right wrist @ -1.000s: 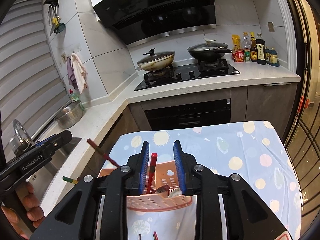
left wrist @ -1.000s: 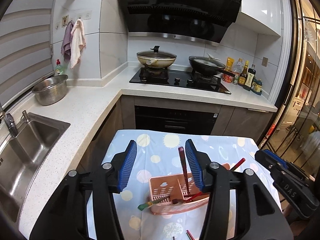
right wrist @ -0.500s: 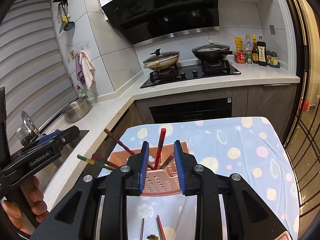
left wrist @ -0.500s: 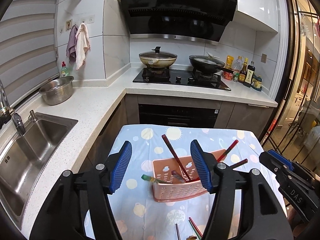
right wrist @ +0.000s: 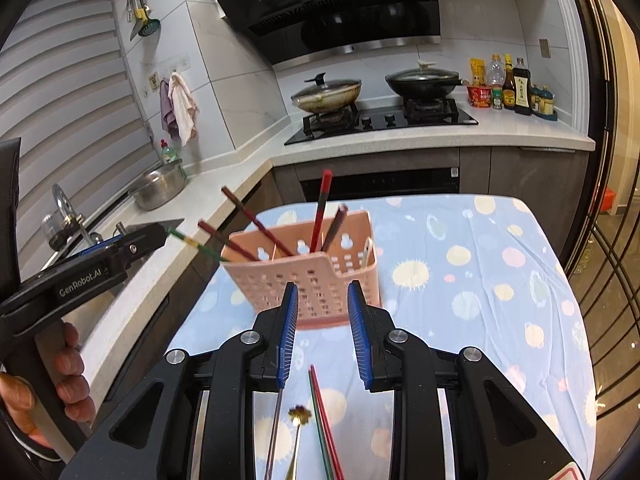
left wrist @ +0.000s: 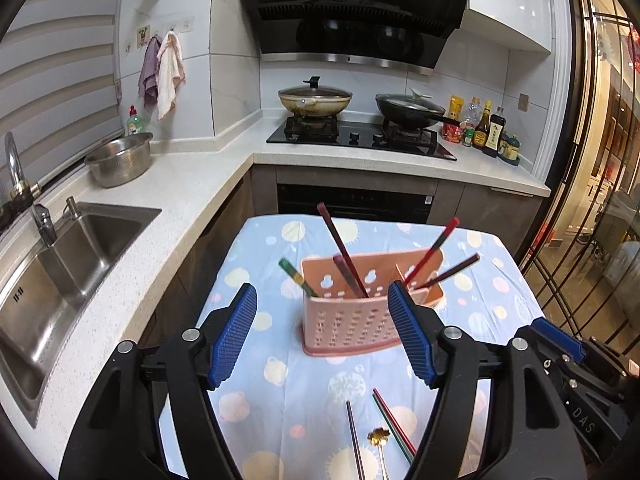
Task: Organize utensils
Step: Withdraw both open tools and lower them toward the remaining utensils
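Observation:
A pink perforated utensil basket (left wrist: 362, 312) (right wrist: 316, 280) stands on the dotted tablecloth (left wrist: 280, 380) and holds several dark red chopsticks (left wrist: 344, 252) (right wrist: 322, 208) that lean out of it. Loose chopsticks (left wrist: 390, 424) (right wrist: 324, 420) and a gold flower-headed spoon (left wrist: 379, 438) (right wrist: 300, 416) lie on the cloth in front of it. My left gripper (left wrist: 322, 334) is open and empty, just short of the basket. My right gripper (right wrist: 323, 332) is open with a narrower gap and empty, above the loose utensils.
A steel sink (left wrist: 60, 264) and a metal bowl (left wrist: 120, 160) are on the counter at the left. A stove with two pans (left wrist: 316, 100) and bottles (left wrist: 490, 128) stand behind. A glass door (left wrist: 600, 200) is to the right of the table.
Both grippers have pulled back and up from the basket. The right gripper has let go of the red chopstick, which now stands in the basket. The loose utensils in front have come into view.

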Demonstrator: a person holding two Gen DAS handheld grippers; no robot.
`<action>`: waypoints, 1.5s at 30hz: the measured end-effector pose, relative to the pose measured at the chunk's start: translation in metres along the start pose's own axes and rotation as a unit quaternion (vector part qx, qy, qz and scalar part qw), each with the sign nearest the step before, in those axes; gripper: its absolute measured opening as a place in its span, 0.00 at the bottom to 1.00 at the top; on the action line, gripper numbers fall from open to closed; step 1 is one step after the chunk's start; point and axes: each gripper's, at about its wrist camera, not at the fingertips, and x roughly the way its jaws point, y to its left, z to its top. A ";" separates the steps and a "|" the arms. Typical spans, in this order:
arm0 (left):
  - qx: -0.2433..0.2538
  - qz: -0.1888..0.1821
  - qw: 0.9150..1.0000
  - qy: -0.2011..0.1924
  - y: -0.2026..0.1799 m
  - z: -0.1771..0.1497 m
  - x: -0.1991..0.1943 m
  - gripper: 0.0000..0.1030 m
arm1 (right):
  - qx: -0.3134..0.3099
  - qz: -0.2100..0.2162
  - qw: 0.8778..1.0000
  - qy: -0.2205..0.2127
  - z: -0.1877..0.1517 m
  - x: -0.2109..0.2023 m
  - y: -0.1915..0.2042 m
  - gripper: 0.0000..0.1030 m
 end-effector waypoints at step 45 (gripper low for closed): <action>0.043 -0.023 0.973 0.228 -0.031 -0.224 0.005 0.69 | -0.028 -0.018 0.975 0.221 -0.202 0.008 -0.031 0.23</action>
